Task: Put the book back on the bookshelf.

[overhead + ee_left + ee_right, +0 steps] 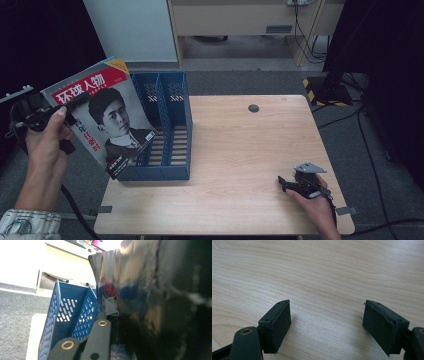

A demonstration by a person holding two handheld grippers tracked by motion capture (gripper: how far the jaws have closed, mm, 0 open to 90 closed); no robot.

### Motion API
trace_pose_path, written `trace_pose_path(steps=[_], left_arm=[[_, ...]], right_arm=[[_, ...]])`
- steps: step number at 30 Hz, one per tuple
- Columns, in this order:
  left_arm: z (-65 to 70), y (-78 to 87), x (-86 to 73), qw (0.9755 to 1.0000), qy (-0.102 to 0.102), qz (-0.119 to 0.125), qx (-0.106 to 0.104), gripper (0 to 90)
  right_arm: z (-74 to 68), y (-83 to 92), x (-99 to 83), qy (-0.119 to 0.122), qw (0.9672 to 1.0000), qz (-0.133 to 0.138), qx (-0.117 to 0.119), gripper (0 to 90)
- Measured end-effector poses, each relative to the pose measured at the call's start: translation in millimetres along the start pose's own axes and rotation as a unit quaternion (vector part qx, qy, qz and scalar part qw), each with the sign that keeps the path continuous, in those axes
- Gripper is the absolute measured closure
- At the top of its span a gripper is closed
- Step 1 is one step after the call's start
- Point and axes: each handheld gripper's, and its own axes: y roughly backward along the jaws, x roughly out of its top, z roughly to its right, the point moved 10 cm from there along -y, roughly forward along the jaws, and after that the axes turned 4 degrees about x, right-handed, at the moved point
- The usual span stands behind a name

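A magazine [100, 117] with a red title band and a portrait on its cover hangs tilted over the left end of the table. Its lower corner hangs in front of the blue slotted file rack [167, 130]. My left gripper [75, 102] is shut on the magazine's left edge, held up by a hand. In the left gripper view the glossy magazine [150, 290] is pinched at the jaw pads [111, 306], with the blue rack [67, 315] beyond. My right gripper [285, 185] rests low at the table's front right. Its jaws stand open over bare wood, with nothing between them [327, 322].
The wooden table [240, 150] has a dark round hole [253, 108] near its far edge. Behind it stand a white cabinet [132, 30] and a wooden desk [235, 20]. A yellow-black striped stand base [320, 90] and cables lie on the floor at right.
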Motion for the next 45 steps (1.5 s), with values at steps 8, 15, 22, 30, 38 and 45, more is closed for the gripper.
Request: trace_pose_path(steps=[8, 15, 22, 30, 38, 45], left_arm=[[-9.7, 8.7, 0.9, 1.0000, -0.003, 0.000, 0.009, 86.9], [-17.4, 22.9, 3.2, 0.9999, -0.005, 0.003, 0.016, 86.9], [-29.3, 27.6, 6.7, 0.9996, 0.003, 0.011, 0.026, 86.9], [-39.7, 27.8, 13.7, 0.9989, -0.008, 0.020, 0.043, 86.9], [-46.7, 18.3, 17.9, 0.9971, -0.024, 0.040, 0.060, 86.9], [-46.4, 5.9, 21.4, 0.9967, -0.019, 0.061, 0.050, 86.9]], right_arm=[[0.0, 0.0, 0.0, 0.000, 1.0000, 0.000, 0.000, 22.6], [0.1, -0.2, 0.2, 0.001, 1.0000, 0.001, 0.000, 22.6], [0.0, 0.0, 0.0, 0.000, 1.0000, 0.000, 0.000, 22.7], [0.1, -0.2, 0.2, 0.001, 1.0000, 0.001, 0.000, 22.7], [0.1, -0.3, 0.3, 0.001, 1.0000, 0.001, 0.001, 22.7], [0.1, -0.3, 0.3, 0.002, 1.0000, 0.001, 0.001, 22.6]])
